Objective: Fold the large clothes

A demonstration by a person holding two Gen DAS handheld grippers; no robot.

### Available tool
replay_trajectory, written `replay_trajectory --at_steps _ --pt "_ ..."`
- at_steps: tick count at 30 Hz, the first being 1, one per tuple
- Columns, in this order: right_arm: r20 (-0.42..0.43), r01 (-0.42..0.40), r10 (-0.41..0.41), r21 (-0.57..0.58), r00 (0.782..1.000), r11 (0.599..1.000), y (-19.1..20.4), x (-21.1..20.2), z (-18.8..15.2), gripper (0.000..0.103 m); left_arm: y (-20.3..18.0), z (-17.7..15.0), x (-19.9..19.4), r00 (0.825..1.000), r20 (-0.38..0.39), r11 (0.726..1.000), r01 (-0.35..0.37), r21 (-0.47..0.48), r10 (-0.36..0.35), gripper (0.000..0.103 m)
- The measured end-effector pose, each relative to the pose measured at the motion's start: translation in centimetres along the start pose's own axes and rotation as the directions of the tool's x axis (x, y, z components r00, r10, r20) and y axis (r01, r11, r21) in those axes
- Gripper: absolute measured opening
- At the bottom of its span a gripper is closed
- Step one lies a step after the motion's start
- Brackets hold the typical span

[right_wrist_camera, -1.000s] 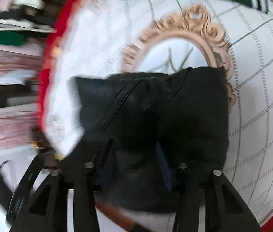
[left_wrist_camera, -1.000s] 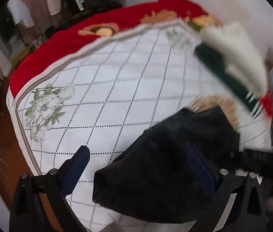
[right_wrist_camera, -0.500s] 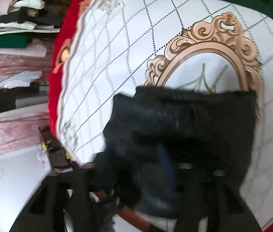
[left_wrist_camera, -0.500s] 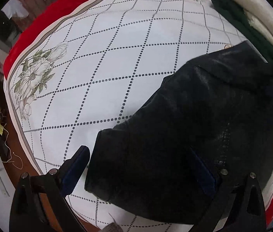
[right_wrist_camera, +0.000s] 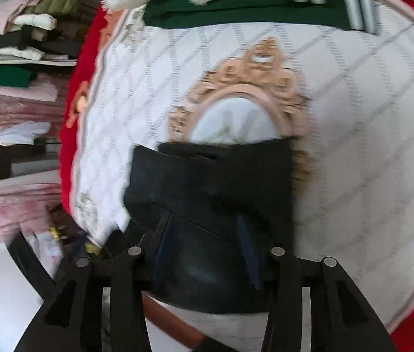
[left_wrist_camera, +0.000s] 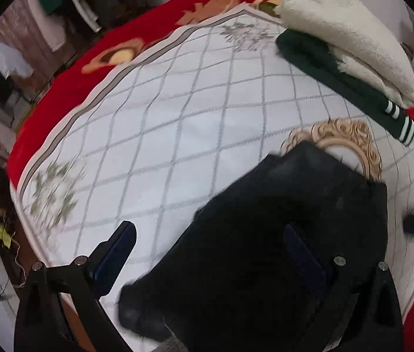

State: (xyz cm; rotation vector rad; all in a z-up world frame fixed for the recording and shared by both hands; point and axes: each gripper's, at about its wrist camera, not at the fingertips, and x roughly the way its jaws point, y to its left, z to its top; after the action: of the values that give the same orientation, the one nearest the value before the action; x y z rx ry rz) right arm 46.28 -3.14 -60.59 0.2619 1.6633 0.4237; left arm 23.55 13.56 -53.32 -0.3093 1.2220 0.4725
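Observation:
A black garment, folded into a compact rectangle, lies on the white quilted bedspread near its front edge. It also shows in the right wrist view, partly over a peach ornamental frame print. My left gripper is open, its right finger over the garment and its left finger over bare bedspread. My right gripper hovers over the garment's near end with its jaws apart and nothing held between them.
A dark green striped garment with a folded cream fleece on top lies at the far right of the bed. A red blanket borders the bedspread. Stacked clothes fill shelves at left. The bed's wooden edge lies below the gripper.
The left view has pulled back and up from the garment, showing more of the bed. The right gripper has shifted back over the garment's near edge. The garment lies folded and still.

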Motion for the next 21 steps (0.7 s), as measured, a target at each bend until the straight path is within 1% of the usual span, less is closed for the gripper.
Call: replay_trajectory --at_steps 1,2,3,4,6,7,9,11,12,13,14,15,16,17,18,19,20,21 --pt "-0.014 0.021 -0.021 0.002 1.000 1.000 -1.0 -1.2 -0.6 0.045 -0.6 0.4 1.1 1.000 -0.005 1.000 -0.004 0.007 0.004 0.103" --pt "-0.033 0.046 -0.045 0.011 0.998 0.999 -2.2 -1.3 -0.9 0.036 -0.8 0.9 2.2 1.000 -0.018 1.000 -0.012 0.019 0.012 0.103" --pt "-0.071 0.074 -0.073 0.014 0.995 0.997 -2.7 0.1 -1.0 0.029 -1.5 0.9 4.2 0.998 -0.057 0.998 -0.032 0.052 0.035 0.103" --pt "-0.100 0.093 -0.092 0.007 0.991 0.996 -3.5 1.7 -0.8 0.022 -1.8 0.7 5.5 0.996 -0.081 0.997 -0.034 0.071 0.040 0.103" --pt "-0.102 0.183 -0.185 -0.031 0.977 0.983 -3.6 4.3 -0.4 0.022 -1.8 0.5 6.7 0.997 -0.075 0.996 -0.021 0.083 0.027 0.103" --pt "-0.110 0.216 -0.220 -0.042 0.969 0.975 -3.4 5.3 -0.1 0.022 -1.8 0.4 7.0 0.998 -0.063 0.995 -0.019 0.098 0.026 0.103" --pt "-0.132 0.266 -0.270 -0.045 0.954 0.963 -3.1 7.2 0.5 0.022 -1.6 0.4 7.6 0.997 -0.069 0.995 -0.013 0.099 0.020 0.103" --pt "-0.154 0.275 -0.279 -0.048 0.948 0.960 -3.1 7.2 0.9 0.022 -1.2 0.7 7.7 0.996 -0.091 0.997 0.004 0.077 0.003 0.103" --pt "-0.165 0.253 -0.255 -0.036 0.953 0.967 -3.5 6.9 0.9 0.022 -1.0 0.8 7.3 0.995 -0.103 0.998 0.011 0.060 -0.004 0.103" --pt "-0.170 0.202 -0.201 -0.010 0.965 0.979 -4.1 6.1 0.8 0.023 -0.8 1.0 6.8 0.994 -0.105 0.998 0.008 0.055 -0.003 0.103" --pt "-0.166 0.130 -0.126 0.012 0.978 0.991 -5.0 4.9 0.6 0.026 -0.6 1.0 6.1 0.995 -0.104 0.999 0.002 0.052 0.003 0.103" --pt "-0.158 0.060 -0.055 0.025 0.986 0.998 -5.9 3.9 0.3 0.031 -0.3 0.8 5.0 0.995 -0.095 0.999 0.002 0.045 0.002 0.103" --pt "-0.139 -0.046 0.052 0.043 0.989 0.998 -7.0 2.6 -0.1 0.048 0.3 0.2 3.6 0.997 -0.077 1.000 0.009 0.030 -0.007 0.103" --pt "-0.116 -0.123 0.128 0.052 0.985 0.991 -8.0 1.5 -0.5 0.080 0.6 -0.4 2.8 0.997 -0.073 1.000 0.008 0.022 -0.007 0.103" --pt "-0.085 -0.151 0.154 0.038 0.984 0.988 -9.3 0.4 -1.0 0.094 0.9 -1.1 2.3 0.997 -0.076 1.000 -0.004 0.020 0.006 0.103" --pt "-0.058 -0.144 0.145 0.016 0.988 0.989 -10.2 0.0 -1.3 0.099 1.1 -1.7 2.2 0.997 -0.078 1.000 -0.020 0.023 0.021 0.103" --pt "-0.041 -0.150 0.150 -0.008 0.988 0.989 -11.2 0.1 -1.5 0.099 1.1 -2.5 2.3 0.996 -0.085 0.999 -0.034 0.027 0.036 0.103" --pt "-0.054 -0.196 0.195 -0.009 0.979 0.981 -12.5 1.1 -1.6 0.099 1.4 -3.3 2.9 0.993 -0.100 0.998 -0.052 0.030 0.055 0.103"
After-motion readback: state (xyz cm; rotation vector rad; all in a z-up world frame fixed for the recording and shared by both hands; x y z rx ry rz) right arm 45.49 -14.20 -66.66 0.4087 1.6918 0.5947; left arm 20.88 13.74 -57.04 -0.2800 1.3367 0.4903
